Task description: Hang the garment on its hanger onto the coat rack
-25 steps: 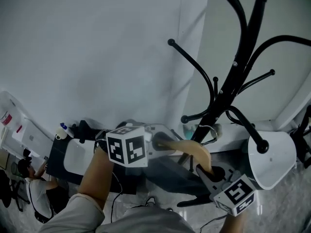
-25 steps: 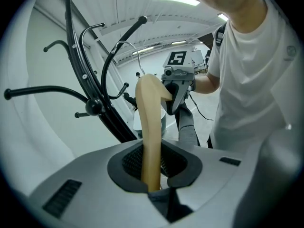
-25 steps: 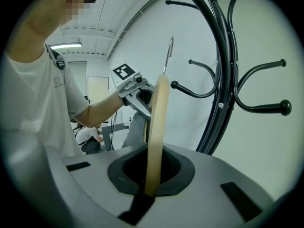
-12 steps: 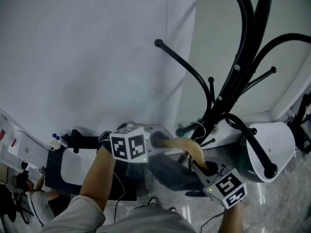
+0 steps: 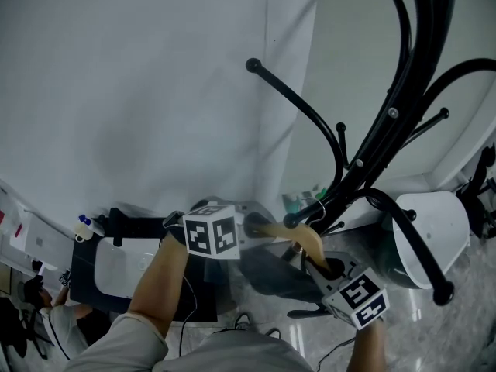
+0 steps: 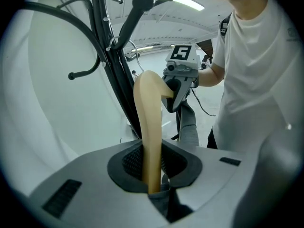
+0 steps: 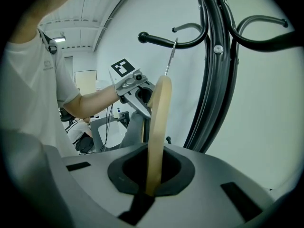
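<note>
A pale wooden hanger (image 5: 293, 236) spans between my two grippers, and a dark grey garment (image 5: 271, 273) droops from it. My left gripper (image 5: 252, 228) is shut on one end of the hanger (image 6: 148, 127). My right gripper (image 5: 325, 270) is shut on the other end (image 7: 159, 127). The black coat rack (image 5: 387, 115) rises just behind the hanger, its curved arms spreading above and to the right. In the right gripper view the hanger's thin metal hook (image 7: 170, 56) points up just below a knobbed rack arm (image 7: 175, 42). The hook is hard to make out in the head view.
A white domed object (image 5: 434, 231) stands on the floor right of the rack's base. A black desk with a white device (image 5: 124, 266) lies at lower left, a seated person (image 5: 62, 324) beside it. A pale wall (image 5: 155, 91) fills the background.
Both grippers have carried the hanger a little up and closer to the rack pole. The rack's arms now loom larger and lower in the head view. Both grips look unchanged.
</note>
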`<state>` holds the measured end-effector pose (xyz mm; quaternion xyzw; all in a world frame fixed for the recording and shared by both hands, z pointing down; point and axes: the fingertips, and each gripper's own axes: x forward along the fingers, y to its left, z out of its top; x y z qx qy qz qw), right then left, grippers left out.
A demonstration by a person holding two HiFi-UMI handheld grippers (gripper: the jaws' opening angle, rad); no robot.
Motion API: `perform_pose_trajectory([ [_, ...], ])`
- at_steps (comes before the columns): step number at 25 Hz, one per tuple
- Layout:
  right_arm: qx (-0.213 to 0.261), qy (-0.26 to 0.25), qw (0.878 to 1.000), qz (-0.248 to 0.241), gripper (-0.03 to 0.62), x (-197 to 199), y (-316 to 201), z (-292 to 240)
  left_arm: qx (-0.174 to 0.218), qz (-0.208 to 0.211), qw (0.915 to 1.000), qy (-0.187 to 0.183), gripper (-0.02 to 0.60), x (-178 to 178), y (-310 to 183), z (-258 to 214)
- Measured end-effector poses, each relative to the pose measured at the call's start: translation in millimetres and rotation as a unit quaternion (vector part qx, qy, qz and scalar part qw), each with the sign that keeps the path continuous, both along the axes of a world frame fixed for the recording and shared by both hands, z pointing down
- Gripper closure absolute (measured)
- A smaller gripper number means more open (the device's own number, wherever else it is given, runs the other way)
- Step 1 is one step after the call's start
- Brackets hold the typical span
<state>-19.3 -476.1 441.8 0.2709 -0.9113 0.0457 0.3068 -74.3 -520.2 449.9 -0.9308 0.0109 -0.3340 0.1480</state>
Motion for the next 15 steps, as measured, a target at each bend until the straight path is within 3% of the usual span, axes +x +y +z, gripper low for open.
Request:
perform_pose_trajectory([
  [15, 0.012, -0.032, 0.999, -0.012, 0.563, 9, -7, -4, -0.004, -0.031, 0.9984, 0.046, 0.465, 0, -3, -19],
])
